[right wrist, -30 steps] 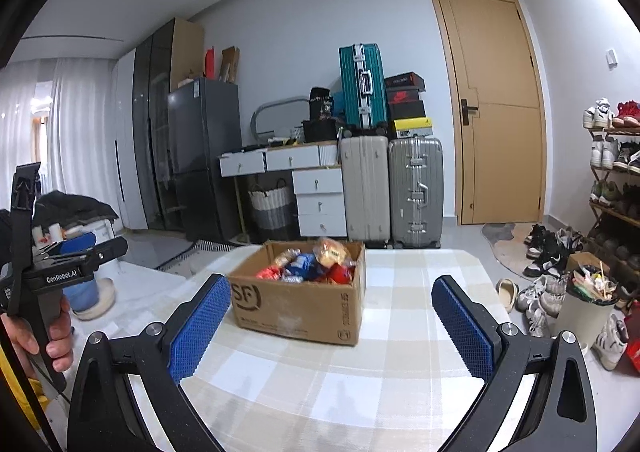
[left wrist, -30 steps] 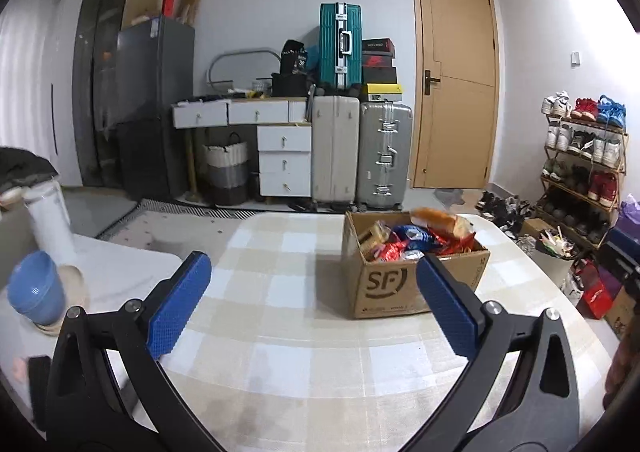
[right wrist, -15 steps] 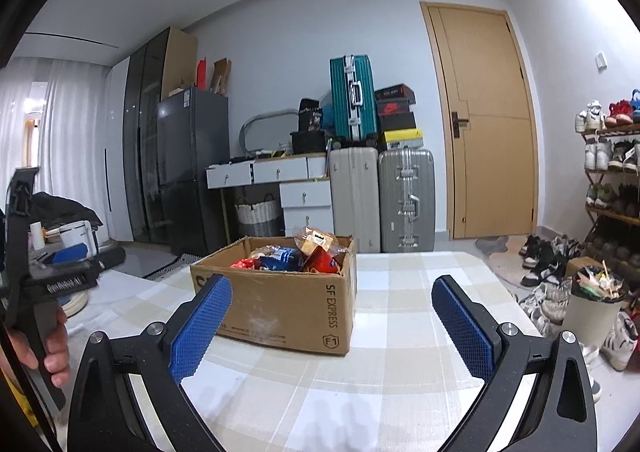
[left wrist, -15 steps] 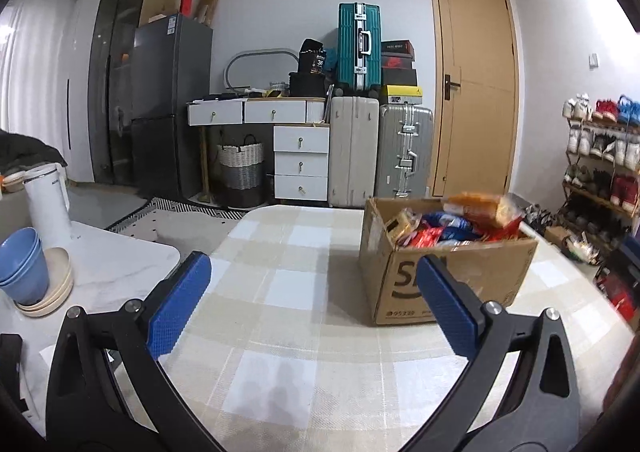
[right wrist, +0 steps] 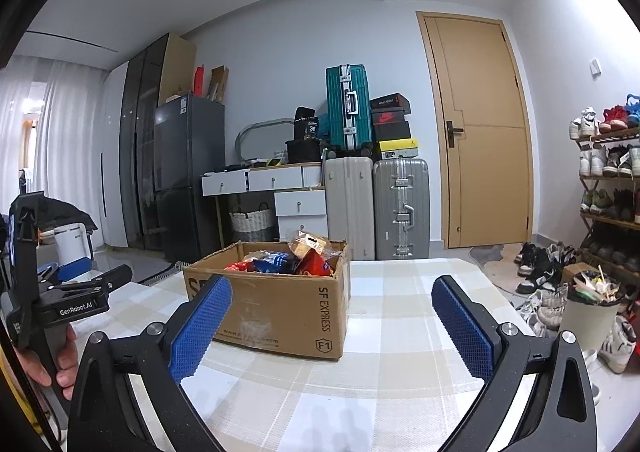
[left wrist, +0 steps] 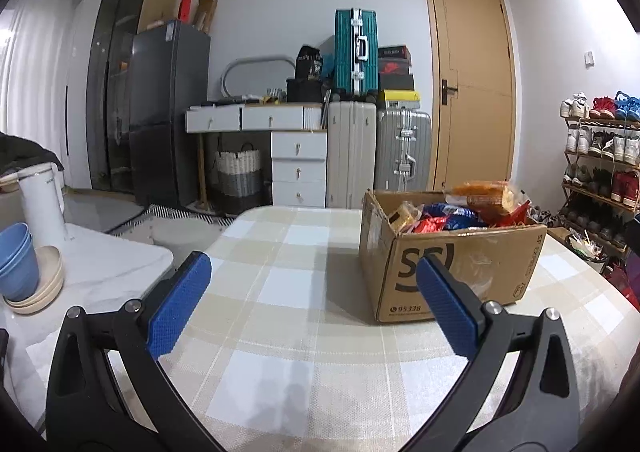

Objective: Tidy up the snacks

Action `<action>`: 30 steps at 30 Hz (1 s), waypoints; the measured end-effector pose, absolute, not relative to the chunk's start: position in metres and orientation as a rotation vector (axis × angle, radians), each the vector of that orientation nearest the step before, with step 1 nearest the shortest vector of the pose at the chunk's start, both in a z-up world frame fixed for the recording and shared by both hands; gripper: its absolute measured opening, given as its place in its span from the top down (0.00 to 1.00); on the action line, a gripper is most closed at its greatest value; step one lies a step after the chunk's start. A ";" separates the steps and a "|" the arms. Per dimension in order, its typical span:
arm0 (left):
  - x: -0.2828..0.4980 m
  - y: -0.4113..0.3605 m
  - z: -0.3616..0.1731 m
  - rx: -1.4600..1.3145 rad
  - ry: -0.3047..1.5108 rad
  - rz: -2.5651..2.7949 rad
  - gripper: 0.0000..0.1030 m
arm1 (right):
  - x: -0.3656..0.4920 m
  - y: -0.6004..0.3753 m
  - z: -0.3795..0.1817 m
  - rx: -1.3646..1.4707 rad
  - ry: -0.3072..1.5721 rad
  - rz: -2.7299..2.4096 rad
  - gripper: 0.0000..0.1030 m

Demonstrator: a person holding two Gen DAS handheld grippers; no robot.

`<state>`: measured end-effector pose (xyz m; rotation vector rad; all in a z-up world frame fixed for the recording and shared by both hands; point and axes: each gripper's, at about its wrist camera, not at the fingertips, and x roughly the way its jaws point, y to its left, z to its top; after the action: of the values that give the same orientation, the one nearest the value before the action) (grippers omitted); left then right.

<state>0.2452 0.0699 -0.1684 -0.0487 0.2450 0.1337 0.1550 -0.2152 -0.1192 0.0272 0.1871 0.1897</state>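
A brown cardboard box (left wrist: 456, 264) (right wrist: 276, 308) stands on the checked tablecloth, filled with several snack packets (left wrist: 460, 207) (right wrist: 288, 258) in red, blue and orange wrappers. My left gripper (left wrist: 312, 304) is open with nothing between its blue pads; the box sits just ahead and to its right. My right gripper (right wrist: 332, 326) is open and holds nothing, with the box ahead and slightly to its left. In the right wrist view a hand holds the left gripper's body (right wrist: 52, 304) at the far left.
The checked table (left wrist: 288, 284) runs on in front of and left of the box. A white side surface holds blue bowls (left wrist: 16, 260) and a white kettle (left wrist: 42, 203). Suitcases (left wrist: 356, 155), drawers and a fridge line the back wall. A shoe rack (left wrist: 600, 167) and bin (right wrist: 588, 304) stand right.
Both grippers have dropped lower and moved closer to the box, which now looks larger in both views. Both stay open.
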 end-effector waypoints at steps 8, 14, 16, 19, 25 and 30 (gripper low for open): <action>0.270 0.077 -0.183 -0.061 0.283 0.143 0.00 | 0.153 -0.215 -0.119 0.024 0.193 0.193 0.01; 0.267 0.076 -0.186 -0.053 0.282 0.143 0.00 | 0.152 -0.214 -0.118 0.024 0.199 0.190 0.01; 0.264 0.077 -0.185 -0.055 0.279 0.143 0.00 | 0.153 -0.214 -0.118 0.024 0.200 0.191 0.01; 0.264 0.078 -0.187 -0.058 0.279 0.141 0.00 | 0.153 -0.214 -0.118 0.025 0.200 0.192 0.01; 0.255 0.073 -0.182 -0.043 0.281 0.125 0.00 | 0.153 -0.214 -0.119 0.025 0.202 0.191 0.01; 0.249 0.071 -0.180 -0.040 0.279 0.128 0.00 | 0.153 -0.214 -0.118 0.024 0.201 0.190 0.01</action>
<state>0.2490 0.0713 -0.1800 -0.0400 0.2787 0.1277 0.1525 -0.2142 -0.1183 0.0244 0.2006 0.1903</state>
